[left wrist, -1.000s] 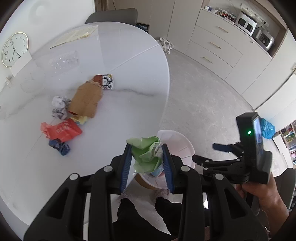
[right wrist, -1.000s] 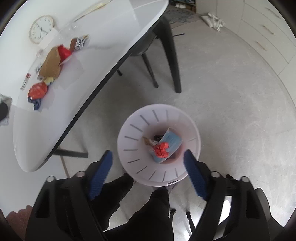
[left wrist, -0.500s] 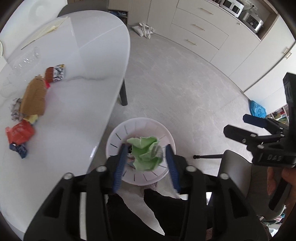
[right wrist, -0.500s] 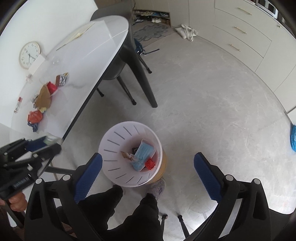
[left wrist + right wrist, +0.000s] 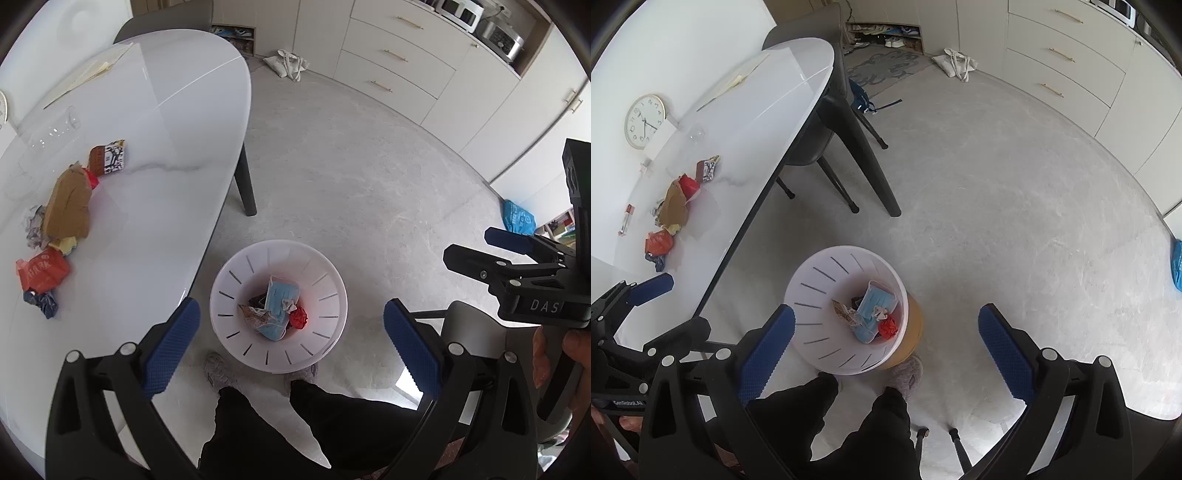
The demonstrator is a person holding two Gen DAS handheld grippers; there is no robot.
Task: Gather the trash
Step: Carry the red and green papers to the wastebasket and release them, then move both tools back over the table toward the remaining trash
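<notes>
A white slotted bin (image 5: 327,295) stands on the floor beside the white table (image 5: 155,122). It holds a blue face mask (image 5: 280,299), a red wad (image 5: 298,318) and a wrapper. My left gripper (image 5: 291,314) hangs above the bin with its jaws opening wide and nothing between them. My right gripper (image 5: 886,312) is open and empty, also above the bin (image 5: 809,284). On the table lie a brown paper bag (image 5: 68,206), a red wrapper (image 5: 42,273), a blue crumple (image 5: 42,302) and a black-and-white packet (image 5: 110,158).
The person's dark trouser legs (image 5: 277,424) and slippers are just below the bin. A black table leg (image 5: 245,188) stands behind it. A cloth tote (image 5: 288,64) and a blue bag (image 5: 519,221) lie on the floor by the cabinets. A chair (image 5: 812,144) is tucked under the table.
The left gripper swung from the table edge to above the bin and opened; the green crumpled paper it held is gone from its jaws. The right gripper rose and opened wider.
</notes>
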